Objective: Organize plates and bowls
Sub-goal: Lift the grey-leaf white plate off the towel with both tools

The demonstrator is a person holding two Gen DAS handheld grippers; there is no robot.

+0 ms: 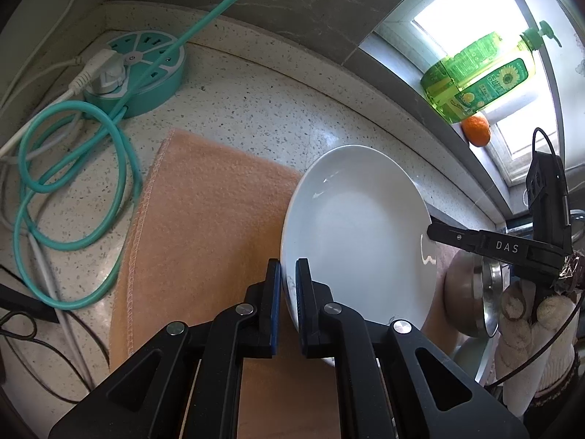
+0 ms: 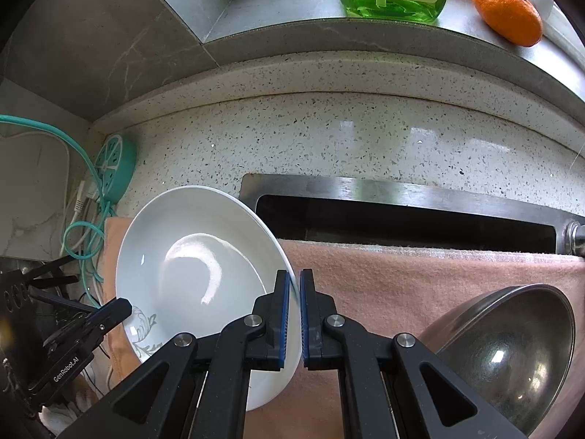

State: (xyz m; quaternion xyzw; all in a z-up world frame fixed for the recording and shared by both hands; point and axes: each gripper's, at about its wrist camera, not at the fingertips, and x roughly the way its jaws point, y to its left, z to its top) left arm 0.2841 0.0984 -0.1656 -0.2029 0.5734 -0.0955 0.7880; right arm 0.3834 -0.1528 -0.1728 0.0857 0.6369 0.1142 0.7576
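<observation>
While the white plate [image 1: 358, 234] is carried tilted above the orange towel [image 1: 204, 226] on the speckled worktop [image 1: 256, 109], it is gripped at 2 opposite rim points, presumably so that it is kept steady for placing. The left claw [image 1: 288, 307] is clenched on the near rim, its blue pads [image 1: 275, 311] narrowed to the rim's thickness, and the right claw [image 2: 294, 318] is likewise closed on the far edge. A steel bowl [image 2: 512, 358] is seen resting on the towel just beside the sink [image 2: 402, 197].
</observation>
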